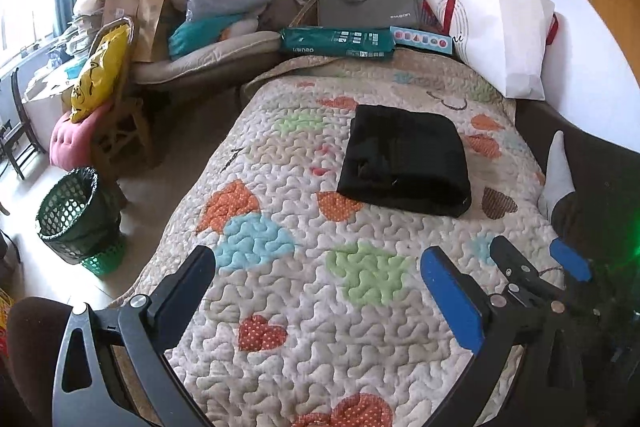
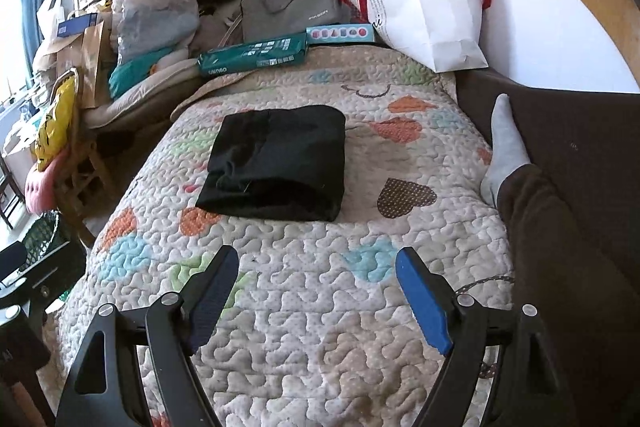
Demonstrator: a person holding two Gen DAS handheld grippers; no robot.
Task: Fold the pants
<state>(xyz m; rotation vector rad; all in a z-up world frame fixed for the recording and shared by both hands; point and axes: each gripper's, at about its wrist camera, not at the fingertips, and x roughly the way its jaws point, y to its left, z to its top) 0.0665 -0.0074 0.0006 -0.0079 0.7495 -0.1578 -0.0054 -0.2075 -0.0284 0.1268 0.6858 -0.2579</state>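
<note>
The black pants (image 1: pixel 404 161) lie folded into a compact rectangle on the heart-patterned quilt (image 1: pixel 304 291); they also show in the right wrist view (image 2: pixel 276 163). My left gripper (image 1: pixel 320 259) is open and empty, held above the quilt well short of the pants. My right gripper (image 2: pixel 316 259) is open and empty, also short of the pants, and shows at the right of the left wrist view (image 1: pixel 532 255).
A person's leg in brown trousers with a grey sock (image 2: pixel 504 147) rests along the quilt's right edge. A green box (image 2: pixel 252 57), a blue box (image 2: pixel 340 33) and a white paper bag (image 2: pixel 428 11) sit at the far end. A green bin (image 1: pixel 80 219) stands on the floor at left.
</note>
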